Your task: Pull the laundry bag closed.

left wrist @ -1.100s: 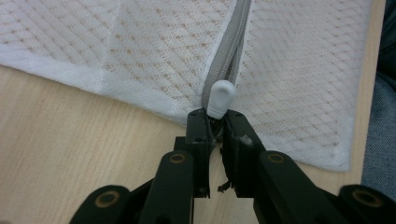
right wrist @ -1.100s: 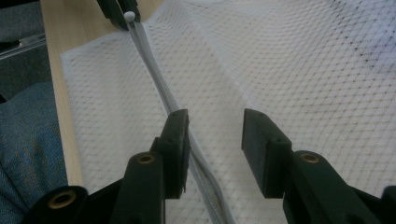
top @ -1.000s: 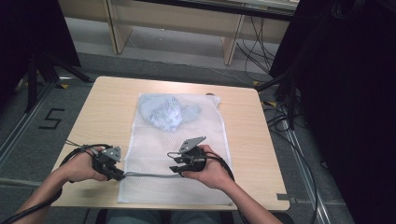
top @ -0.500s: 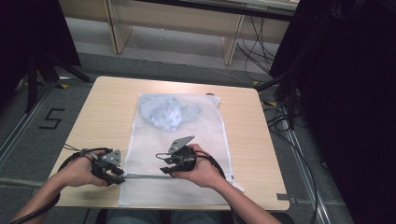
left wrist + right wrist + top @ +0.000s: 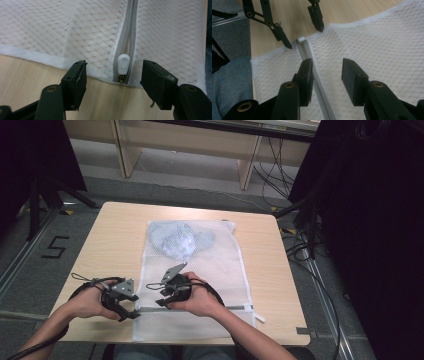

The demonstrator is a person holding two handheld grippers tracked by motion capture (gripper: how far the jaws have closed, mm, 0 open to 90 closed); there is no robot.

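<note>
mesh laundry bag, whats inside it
A crumpled pale blue garment shows through the white mesh laundry bag at its far end. Which garment it is, the folds and mesh hide.

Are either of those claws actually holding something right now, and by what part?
Nothing is held. The left claw has just opened, its jaws standing either side of the white zipper pull without touching it. The right claw is open over the mesh bag.

A light wooden table (image 5: pixel 115 235) on grey carpet (image 5: pixel 30 285), black curtains (image 5: pixel 370 220) to the sides
</note>
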